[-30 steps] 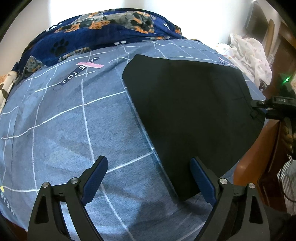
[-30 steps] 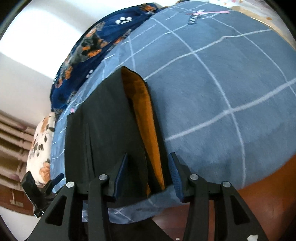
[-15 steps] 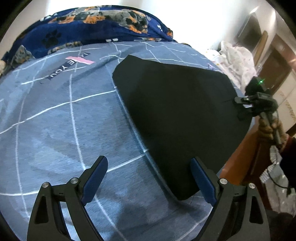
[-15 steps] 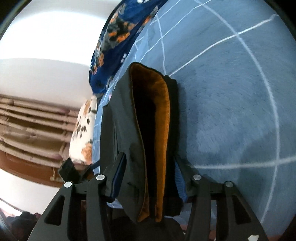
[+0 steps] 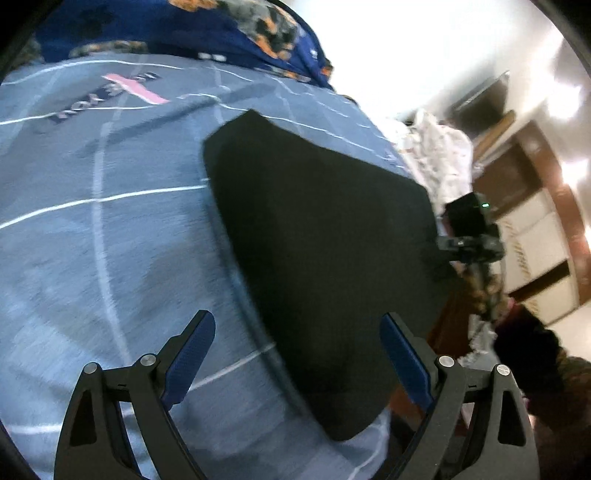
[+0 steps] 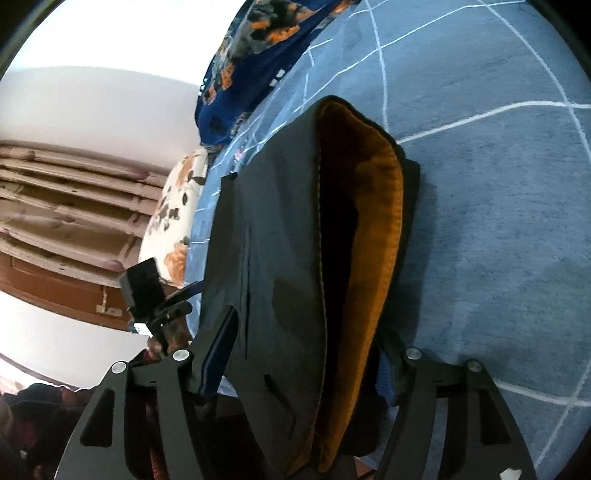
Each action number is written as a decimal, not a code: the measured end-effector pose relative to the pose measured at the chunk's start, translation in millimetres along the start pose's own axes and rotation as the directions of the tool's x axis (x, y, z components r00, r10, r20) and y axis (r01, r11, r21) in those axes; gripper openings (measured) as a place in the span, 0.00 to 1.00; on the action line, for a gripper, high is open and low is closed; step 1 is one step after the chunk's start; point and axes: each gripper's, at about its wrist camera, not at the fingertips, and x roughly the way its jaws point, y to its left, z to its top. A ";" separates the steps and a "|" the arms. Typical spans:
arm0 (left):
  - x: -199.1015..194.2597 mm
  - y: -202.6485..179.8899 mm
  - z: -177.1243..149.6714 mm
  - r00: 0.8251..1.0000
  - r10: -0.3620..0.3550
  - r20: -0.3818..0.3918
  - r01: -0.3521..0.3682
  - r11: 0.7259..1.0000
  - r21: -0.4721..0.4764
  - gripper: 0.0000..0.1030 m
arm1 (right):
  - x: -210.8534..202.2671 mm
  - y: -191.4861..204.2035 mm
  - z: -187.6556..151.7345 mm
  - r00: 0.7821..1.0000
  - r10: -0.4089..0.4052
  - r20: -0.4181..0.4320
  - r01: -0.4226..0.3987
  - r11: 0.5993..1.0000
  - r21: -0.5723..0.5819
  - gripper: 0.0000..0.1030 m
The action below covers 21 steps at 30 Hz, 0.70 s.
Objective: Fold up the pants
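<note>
Black pants (image 5: 325, 240) lie folded flat on the blue-grey checked bed cover (image 5: 110, 240). My left gripper (image 5: 295, 325) hovers open over their near edge, one pad above the cover, the other above the black cloth; nothing is held. In the right wrist view the waist end (image 6: 280, 240) shows its orange lining (image 6: 384, 221). It lies between the jaws of my right gripper (image 6: 306, 339), which are opening; the left pad (image 6: 218, 354) stands just off the cloth and the other is mostly hidden behind it. Each gripper also shows in the other's view: the right gripper (image 5: 465, 240), the left gripper (image 6: 147, 291).
A dark blue dog-print blanket (image 5: 184, 26) is bunched along the bed's far side. A white floral cloth (image 5: 439, 158) lies past the pants, and a flowered pillow (image 6: 177, 206) sits at the bed's corner. The wooden bed edge (image 5: 454, 317) and floor lie beyond.
The right jaws have spread wider around the waist end, which now fills more of that view. Both views have tilted, and the left gripper has shifted towards the pants' near corner.
</note>
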 end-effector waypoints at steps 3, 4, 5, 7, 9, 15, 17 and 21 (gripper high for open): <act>12.7 0.8 11.2 0.997 -0.064 -0.040 0.064 0.998 0.005 0.88 | -2.9 -5.8 0.8 0.999 0.037 0.009 -0.037 0.999 0.009 0.61; 21.1 2.2 15.6 0.994 -0.084 -0.067 0.085 0.996 -0.001 0.88 | -3.0 -6.5 1.4 0.999 0.042 0.010 -0.042 0.999 0.014 0.62; 27.2 3.6 17.6 0.991 -0.102 -0.087 0.102 0.995 -0.009 0.88 | -1.9 -6.3 2.4 0.999 0.041 0.007 -0.041 0.999 0.015 0.62; 34.6 3.1 22.6 0.985 -0.141 -0.099 0.142 0.990 -0.001 0.88 | 0.0 -5.1 4.0 0.999 0.034 0.004 -0.034 0.999 0.013 0.62; 40.1 4.7 27.2 0.980 -0.167 -0.109 0.167 0.986 -0.013 0.88 | 2.5 -2.9 4.8 1.000 0.020 0.003 -0.020 1.000 0.010 0.62; 48.0 -16.4 30.2 0.996 0.042 -0.085 -0.032 0.993 0.117 0.58 | 14.9 11.7 2.3 0.996 -0.084 0.011 0.084 0.996 -0.037 0.50; 46.7 -21.5 26.2 0.990 0.127 -0.061 -0.117 0.982 0.148 0.47 | 14.8 10.6 -0.5 0.992 -0.126 0.021 0.126 0.991 -0.039 0.38; 45.0 -29.9 24.7 0.975 0.217 -0.039 -0.210 0.969 0.132 0.38 | 12.6 5.0 -4.1 0.991 -0.123 0.056 0.124 0.992 -0.017 0.35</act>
